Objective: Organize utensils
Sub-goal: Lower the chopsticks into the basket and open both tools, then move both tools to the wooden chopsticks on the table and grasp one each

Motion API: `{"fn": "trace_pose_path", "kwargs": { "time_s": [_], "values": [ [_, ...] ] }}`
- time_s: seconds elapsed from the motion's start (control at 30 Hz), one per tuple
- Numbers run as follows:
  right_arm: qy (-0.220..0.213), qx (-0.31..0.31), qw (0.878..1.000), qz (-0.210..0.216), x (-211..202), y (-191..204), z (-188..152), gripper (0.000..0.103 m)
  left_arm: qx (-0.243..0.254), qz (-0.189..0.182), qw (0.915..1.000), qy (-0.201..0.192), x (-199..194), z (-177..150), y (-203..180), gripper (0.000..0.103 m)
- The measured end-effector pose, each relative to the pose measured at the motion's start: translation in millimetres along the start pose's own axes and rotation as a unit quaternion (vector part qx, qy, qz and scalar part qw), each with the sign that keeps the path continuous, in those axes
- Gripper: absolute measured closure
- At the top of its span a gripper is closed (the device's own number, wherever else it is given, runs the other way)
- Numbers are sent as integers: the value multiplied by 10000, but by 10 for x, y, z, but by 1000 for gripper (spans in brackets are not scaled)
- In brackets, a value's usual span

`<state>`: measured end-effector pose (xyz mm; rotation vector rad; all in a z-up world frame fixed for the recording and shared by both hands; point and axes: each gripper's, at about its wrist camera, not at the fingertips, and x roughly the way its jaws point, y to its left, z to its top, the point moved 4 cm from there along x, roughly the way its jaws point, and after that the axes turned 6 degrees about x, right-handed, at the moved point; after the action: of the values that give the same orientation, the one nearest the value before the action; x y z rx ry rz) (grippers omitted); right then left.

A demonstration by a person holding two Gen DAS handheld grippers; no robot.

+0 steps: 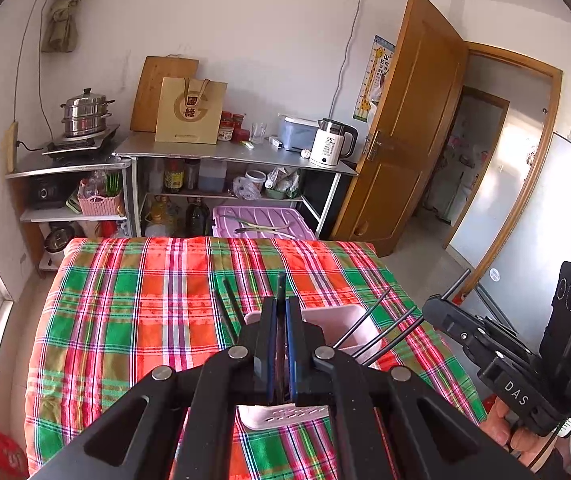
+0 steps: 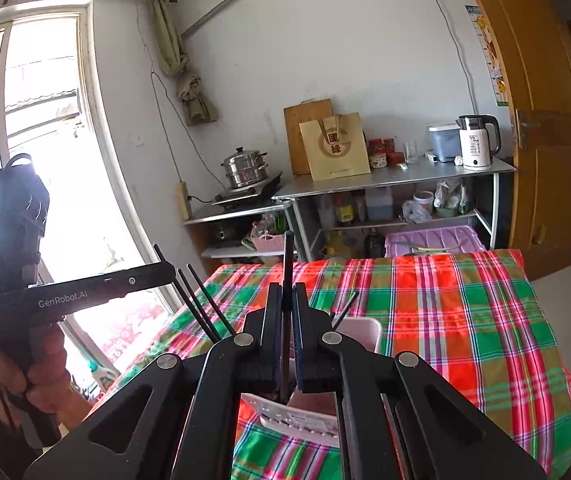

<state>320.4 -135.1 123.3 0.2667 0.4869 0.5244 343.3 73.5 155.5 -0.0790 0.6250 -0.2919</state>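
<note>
A pink-white utensil holder (image 1: pixel 335 322) stands on the plaid tablecloth (image 1: pixel 133 300), with several black chopsticks (image 1: pixel 369 316) leaning out of it. My left gripper (image 1: pixel 281 312) is shut on one black chopstick (image 1: pixel 281 286), held upright over the holder. My right gripper (image 2: pixel 285 304) is shut on another black chopstick (image 2: pixel 287 264), upright over the same holder (image 2: pixel 359 330). More chopsticks (image 2: pixel 205 304) stick out to the left in the right wrist view. The right gripper's body shows at the right of the left wrist view (image 1: pixel 505 356). The left gripper's body shows at the left of the right wrist view (image 2: pixel 69 292).
Steel shelves (image 1: pixel 237 154) stand against the far wall with a kettle (image 1: pixel 331 142), paper bag (image 1: pixel 189 110), steamer pot (image 1: pixel 85 114) and jars. A purple bin lid (image 1: pixel 261 220) lies beyond the table. A wooden door (image 1: pixel 409 120) stands open at the right. A window (image 2: pixel 45 140) is at the left.
</note>
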Motion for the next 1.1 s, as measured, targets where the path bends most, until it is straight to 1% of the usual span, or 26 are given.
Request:
{"fn": "trace_pose_path", "kwargs": {
  "time_s": [0.17,0.23,0.33,0.37,0.43,0.5,0.53,0.57,0.6,0.67,0.77,0.87,0.97,1.1],
  "values": [
    [211,-13,9997,-74,73,-5,-149,98,-67,39,9996,280,127,-219,65,99],
    [252,-53,9996,-92,93,0,-188,98,-43,131,9996,249,138,-270,75,99],
    [360,-36,9993,-109,129,-6,-203,98,-108,74,9994,307,128,-295,89,99],
    [399,-17,9991,-115,140,-18,-206,98,-99,122,9994,321,121,-295,94,99],
    [496,44,9987,-106,157,-45,-220,98,-106,191,9991,366,116,-309,103,95],
    [516,31,9986,-99,131,-48,-226,97,-157,144,9991,353,85,-326,114,86],
    [478,-3,9988,-118,96,-42,-222,95,-167,149,9993,300,54,-323,118,78],
    [433,-36,9990,-139,58,-30,-219,90,-159,150,9995,233,13,-329,115,72],
    [392,-58,9991,-136,10,-17,-212,87,-148,124,9997,171,-29,-333,107,71],
    [319,-81,9994,-103,-84,-8,-187,87,-135,94,9998,63,-118,-335,86,70],
    [194,-130,9997,-100,-272,1,-170,87,-65,187,9998,-69,-277,-364,43,70],
    [95,-191,9998,-62,-504,8,-233,87,35,212,9995,-251,-471,-447,-26,70],
    [80,-271,9995,-128,-704,-16,-379,87,204,282,9988,-346,-643,-616,-133,70],
    [170,-186,9996,-125,-897,-115,-645,87,392,157,9986,-306,-752,-945,-314,70]
  ]
}}
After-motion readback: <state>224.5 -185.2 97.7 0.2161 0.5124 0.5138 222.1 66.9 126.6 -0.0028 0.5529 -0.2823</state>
